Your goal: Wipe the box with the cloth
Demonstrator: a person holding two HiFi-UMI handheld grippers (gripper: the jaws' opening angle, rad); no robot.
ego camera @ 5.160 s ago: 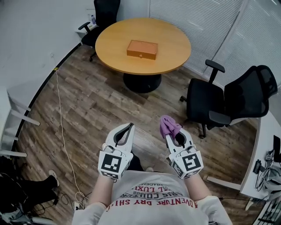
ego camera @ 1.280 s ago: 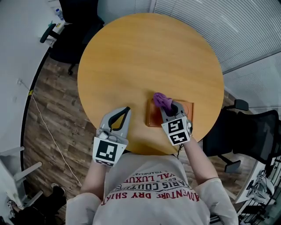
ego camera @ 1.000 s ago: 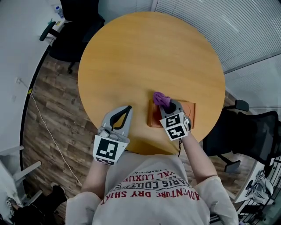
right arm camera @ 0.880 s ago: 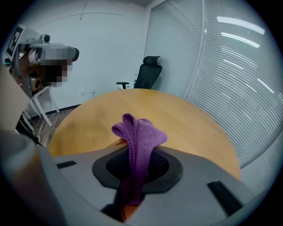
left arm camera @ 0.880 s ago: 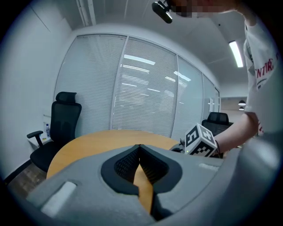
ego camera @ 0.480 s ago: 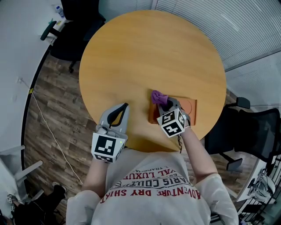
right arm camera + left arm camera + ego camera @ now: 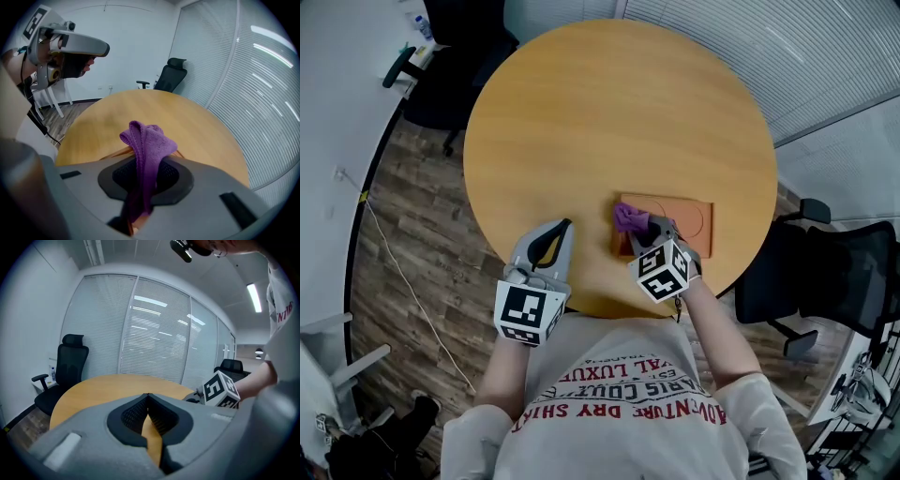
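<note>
Purple crumpled cloth sat clamped in the right tongs, over the 9 o'clock end of the flat orange-brown box. That box lay at 5 o'clock on the round wooden worktop. At 7 o'clock, the left tongs were closed and empty.

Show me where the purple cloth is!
Head view: the purple cloth, pinched in the right gripper, lies at the left end of the orange box.

Shirt print, upside down, includes "ADVENTURE", "DRY".
</note>
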